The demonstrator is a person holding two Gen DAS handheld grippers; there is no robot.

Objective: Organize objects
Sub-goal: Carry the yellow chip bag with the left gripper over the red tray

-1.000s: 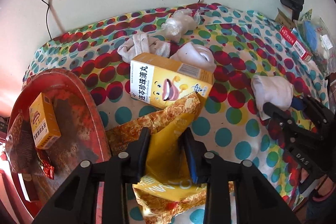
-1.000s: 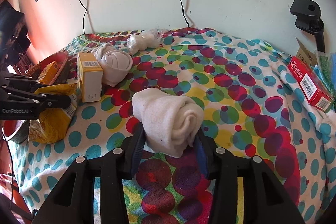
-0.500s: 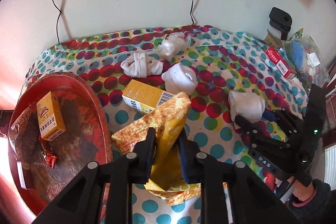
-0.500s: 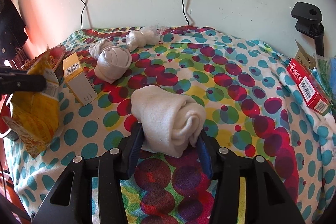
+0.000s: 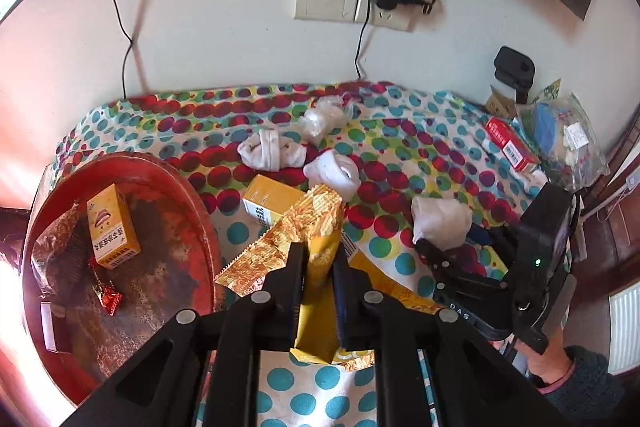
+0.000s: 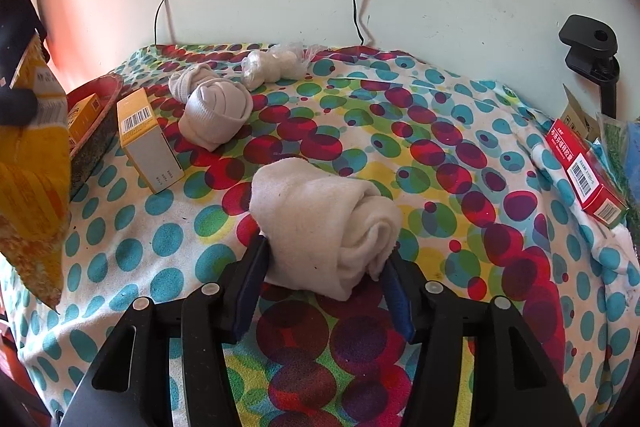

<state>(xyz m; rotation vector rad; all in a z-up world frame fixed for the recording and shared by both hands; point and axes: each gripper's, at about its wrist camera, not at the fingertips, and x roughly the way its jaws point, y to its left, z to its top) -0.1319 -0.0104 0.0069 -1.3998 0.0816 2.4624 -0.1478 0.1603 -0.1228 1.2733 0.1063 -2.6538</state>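
My left gripper (image 5: 319,255) is shut on a yellow snack bag (image 5: 316,219), held up off the dotted cloth beside the red tray (image 5: 192,195). From the right wrist view the bag (image 6: 32,179) hangs at the far left. My right gripper (image 6: 324,263) points down at a rolled white cloth (image 6: 320,227) that lies on the table between its fingers. Its jaws are opening, and the pads still touch the roll's sides. The left wrist view shows that gripper (image 5: 456,243) and the roll (image 5: 440,219) at the right.
A small yellow box (image 5: 112,227) and wrappers lie in the tray. Another yellow box (image 6: 146,143) lies on the cloth, with rolled socks (image 6: 216,111) and a plastic-wrapped wad (image 6: 272,65) behind it. A red box (image 6: 584,171) and bags sit at the right edge. A sleeve (image 5: 576,379) shows.
My left gripper closed on the snack bag and lifted it up off the table. The right gripper's jaws spread a little around the rolled cloth, which stayed in place.
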